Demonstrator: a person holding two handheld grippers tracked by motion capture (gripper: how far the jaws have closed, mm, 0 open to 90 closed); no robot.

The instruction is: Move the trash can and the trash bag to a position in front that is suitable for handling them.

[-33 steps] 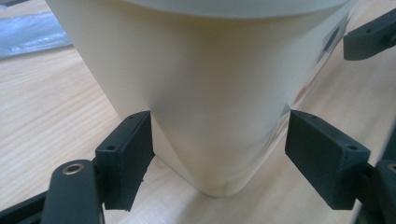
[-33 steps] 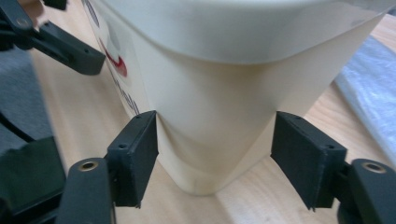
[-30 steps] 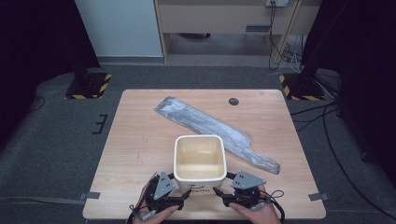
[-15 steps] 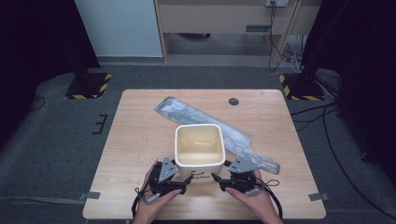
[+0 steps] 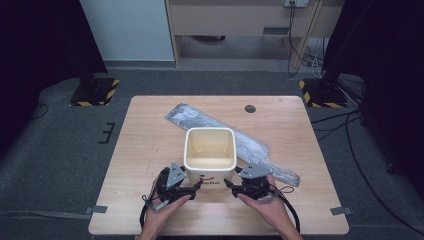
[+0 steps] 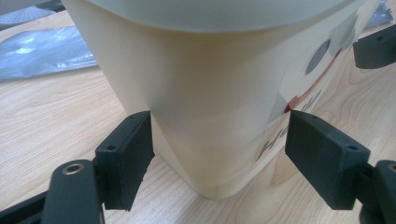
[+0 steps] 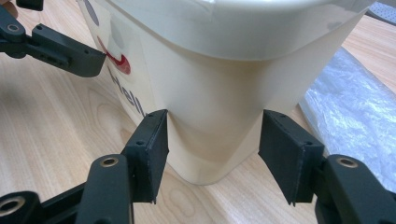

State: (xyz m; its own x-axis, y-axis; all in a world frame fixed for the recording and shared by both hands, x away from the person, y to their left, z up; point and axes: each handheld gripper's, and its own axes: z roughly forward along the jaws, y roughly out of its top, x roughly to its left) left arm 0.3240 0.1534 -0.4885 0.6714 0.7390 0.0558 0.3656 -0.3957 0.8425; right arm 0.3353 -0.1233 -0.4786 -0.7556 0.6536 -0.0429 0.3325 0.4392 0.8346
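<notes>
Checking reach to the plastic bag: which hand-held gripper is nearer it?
Right. The right hand-held gripper straddles the cream bin's near right corner, with the plastic bag lying just beyond it. The left hand-held gripper straddles the near left corner, bin between it and the bag.

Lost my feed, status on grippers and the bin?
Left gripper and right gripper closing on near corners of cream bin, pads touching. Bin upright on table. Plastic bag flat behind it.

High view looks down the table (image 5: 150, 145); both claw views closely share the cream bin (image 6: 210, 116).
</notes>
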